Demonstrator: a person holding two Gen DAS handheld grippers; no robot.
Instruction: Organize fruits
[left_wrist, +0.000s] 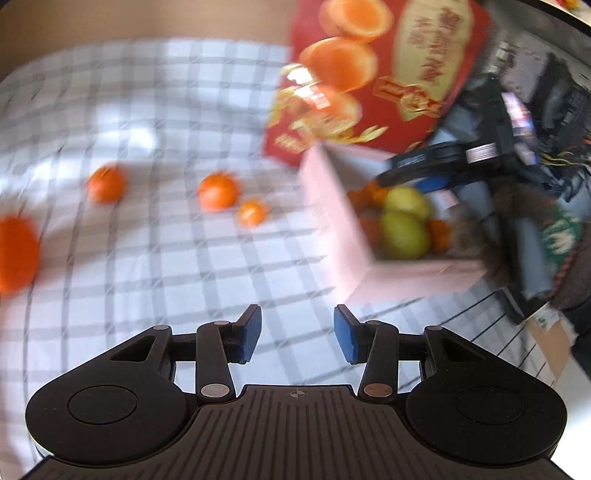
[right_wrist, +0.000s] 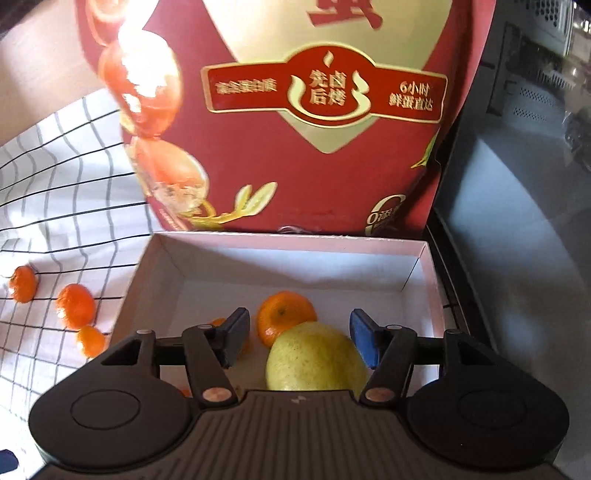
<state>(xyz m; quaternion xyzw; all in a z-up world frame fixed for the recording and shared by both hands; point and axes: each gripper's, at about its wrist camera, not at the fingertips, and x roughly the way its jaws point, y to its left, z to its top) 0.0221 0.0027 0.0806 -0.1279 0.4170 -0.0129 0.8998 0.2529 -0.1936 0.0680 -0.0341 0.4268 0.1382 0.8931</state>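
My left gripper (left_wrist: 297, 321) hangs open over the checked cloth (left_wrist: 184, 277) with nothing between its blue pads. Loose mandarins lie on the cloth ahead: one (left_wrist: 106, 184), a second (left_wrist: 218, 191), a small third (left_wrist: 252, 211), and a blurred one at the left edge (left_wrist: 16, 253). To the right stands a white box (left_wrist: 332, 206) holding two yellow-green pears (left_wrist: 404, 234) and some mandarins (left_wrist: 439, 234). My right gripper (right_wrist: 299, 332) is open low inside that box (right_wrist: 288, 240); a pear (right_wrist: 314, 358) lies between its pads, with a gap on the left side. A mandarin (right_wrist: 284, 321) sits just beyond.
A tall red gift carton (right_wrist: 295, 129) (left_wrist: 388, 74) stands right behind the white box. A dark appliance (right_wrist: 517, 184) borders the box on the right. Three mandarins (right_wrist: 75, 306) lie on the cloth left of the box. The left wrist view is motion-blurred.
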